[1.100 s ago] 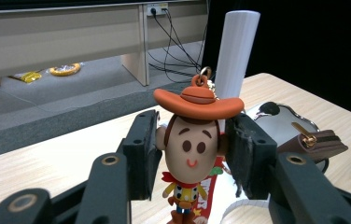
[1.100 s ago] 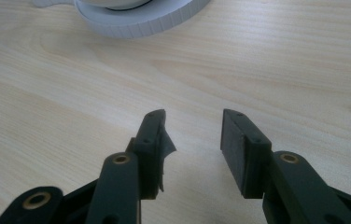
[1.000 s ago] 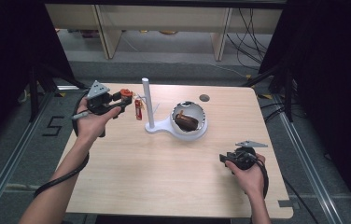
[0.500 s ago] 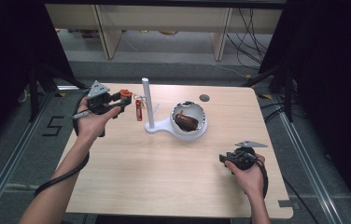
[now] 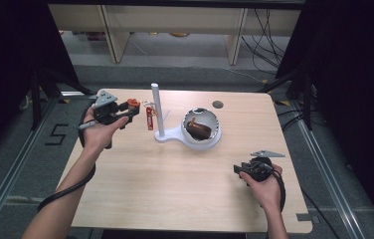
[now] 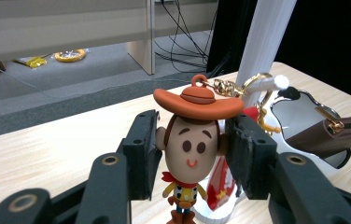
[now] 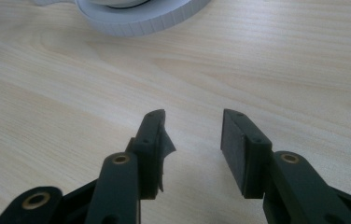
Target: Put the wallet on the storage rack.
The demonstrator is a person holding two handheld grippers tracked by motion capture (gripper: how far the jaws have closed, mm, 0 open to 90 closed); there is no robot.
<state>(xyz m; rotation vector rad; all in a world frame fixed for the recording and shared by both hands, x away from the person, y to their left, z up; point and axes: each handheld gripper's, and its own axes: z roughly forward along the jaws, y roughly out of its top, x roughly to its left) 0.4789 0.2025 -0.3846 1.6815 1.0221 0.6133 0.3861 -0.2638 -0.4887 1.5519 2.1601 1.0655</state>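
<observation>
A cowboy figure keychain (image 6: pixel 191 145) with an orange hat is pinched at its head by my left gripper (image 6: pixel 192 140), held above the table's left side (image 5: pixel 133 104). Its gold ring (image 6: pixel 256 87) hangs at the small peg (image 6: pixel 270 84) on the white post (image 5: pixel 156 107) of a stand. A red tag (image 5: pixel 149 118) dangles beside the post. The stand's round dish (image 5: pixel 215 139) holds a brown leather piece (image 5: pixel 198 128). My right gripper (image 5: pixel 238 169) rests low at the table's right front, jaws apart with nothing between them (image 7: pixel 193 126).
A dark round hole (image 5: pixel 218 104) sits in the tabletop behind the dish. The dish's white rim (image 7: pixel 141 18) lies ahead of my right gripper. Shelving legs and cables (image 5: pixel 269 30) stand beyond the far edge. Black frames flank both sides of the table.
</observation>
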